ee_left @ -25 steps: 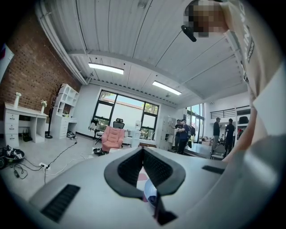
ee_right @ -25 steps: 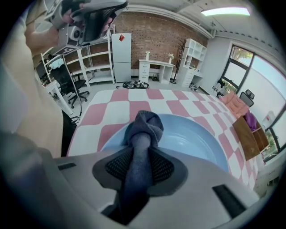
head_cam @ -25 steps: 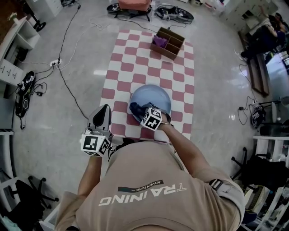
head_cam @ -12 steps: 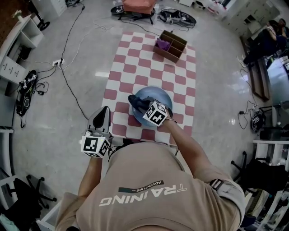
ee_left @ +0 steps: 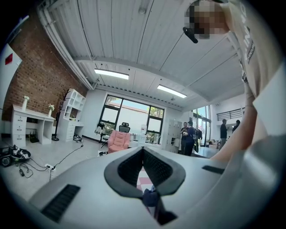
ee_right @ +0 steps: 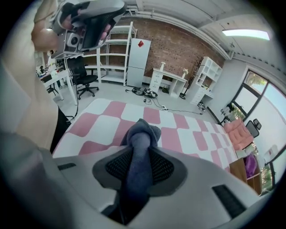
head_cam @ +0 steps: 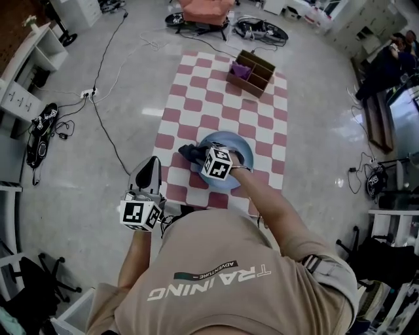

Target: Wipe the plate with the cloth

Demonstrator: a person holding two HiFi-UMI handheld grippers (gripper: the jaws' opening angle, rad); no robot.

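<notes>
A pale blue plate (head_cam: 231,141) lies on the pink-and-white checkered mat (head_cam: 216,98). My right gripper (head_cam: 198,157) points steeply down over the plate's left side. It is shut on a dark blue cloth (head_cam: 188,153), which bunches at the plate's left rim. In the right gripper view the cloth (ee_right: 142,132) runs between the jaws of that gripper (ee_right: 141,150) and sticks out past them, with only mat showing beyond. My left gripper (head_cam: 151,163) is held level off the mat's left edge, away from the plate. Its jaws (ee_left: 143,150) are shut with nothing between them.
At the mat's far end stands a wooden box with compartments (head_cam: 251,73), one of which holds something purple (head_cam: 241,69). Cables (head_cam: 105,78) trail over the grey floor on the left. A pink chair (head_cam: 206,9) and more gear sit beyond the mat.
My right gripper has carried the cloth across the plate toward its left rim and rolled a little. The left gripper has stayed where it was.
</notes>
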